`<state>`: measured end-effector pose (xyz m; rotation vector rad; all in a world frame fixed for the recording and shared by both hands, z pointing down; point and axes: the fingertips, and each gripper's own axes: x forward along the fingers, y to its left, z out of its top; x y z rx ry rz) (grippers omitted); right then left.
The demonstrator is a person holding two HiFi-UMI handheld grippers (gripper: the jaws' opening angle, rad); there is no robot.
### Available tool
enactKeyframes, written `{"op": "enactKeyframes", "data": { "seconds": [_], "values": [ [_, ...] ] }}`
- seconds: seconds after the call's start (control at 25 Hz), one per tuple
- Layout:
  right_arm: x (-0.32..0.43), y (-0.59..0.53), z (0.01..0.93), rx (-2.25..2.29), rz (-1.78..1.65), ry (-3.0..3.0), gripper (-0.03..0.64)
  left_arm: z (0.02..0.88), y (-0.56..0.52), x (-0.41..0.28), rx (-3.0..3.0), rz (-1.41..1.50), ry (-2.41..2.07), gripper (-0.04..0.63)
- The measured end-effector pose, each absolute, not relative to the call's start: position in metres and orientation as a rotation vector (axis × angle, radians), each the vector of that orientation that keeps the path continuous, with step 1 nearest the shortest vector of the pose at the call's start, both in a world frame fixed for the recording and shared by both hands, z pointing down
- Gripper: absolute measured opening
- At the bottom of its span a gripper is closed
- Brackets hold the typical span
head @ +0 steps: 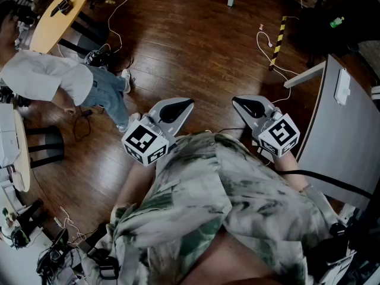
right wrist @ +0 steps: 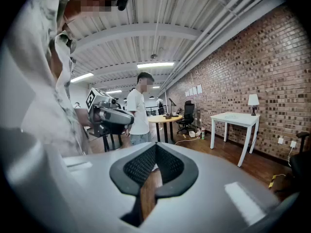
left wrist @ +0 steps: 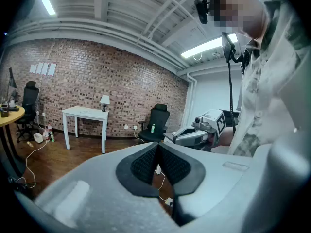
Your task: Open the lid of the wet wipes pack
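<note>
Pale patterned shirt nearest; left gripper and right gripper held before it, both clenched on nothing — dark wooden floor beyond, round yellow table far left, white table by brick wall; wet wipes pack in no view

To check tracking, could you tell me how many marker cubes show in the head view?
2. The left cube sits on the left gripper, the right cube on the right gripper; neither is hidden.
</note>
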<state>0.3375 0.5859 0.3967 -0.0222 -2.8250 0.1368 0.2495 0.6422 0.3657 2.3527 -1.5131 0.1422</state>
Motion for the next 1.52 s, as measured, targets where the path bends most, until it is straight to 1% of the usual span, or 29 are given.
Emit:
{"op": "enactKeyframes", "data": {
  "seconds": [0.4, 0.52, 0.88, 1.04, 1.32, 1.52],
  "values": [
    [0.343, 0.551, 0.398, -0.013, 0.138, -2.853, 0.008, 0.365, 0.601, 0.253, 2.369, 0.181, -1.522, 0.0],
    [0.356, 0.552, 0.408, 0.006, 0.173, -2.835, 0.008, 0.374, 0.603, 0.263, 2.352, 0.185, -1.496, 0.0],
    [0.35, 0.519, 0.407, 0.065, 0.178, -2.852, 0.008, 0.37, 0.57, 0.252, 2.36, 0.205, -1.478, 0.0],
    [0.348, 0.499, 0.42, 0.128, 0.22, -2.817, 0.008, 0.38, 0.546, 0.248, 2.381, 0.186, -1.417, 0.0],
    [0.32, 0.43, 0.421, 0.199, 0.197, -2.775, 0.008, 0.401, 0.454, 0.216, 2.428, 0.124, -1.323, 0.0],
    [0.269, 0.347, 0.41, 0.179, 0.133, -2.749, 0.008, 0.391, 0.363, 0.169, 2.479, 0.045, -1.306, 0.0]
  ]
}}
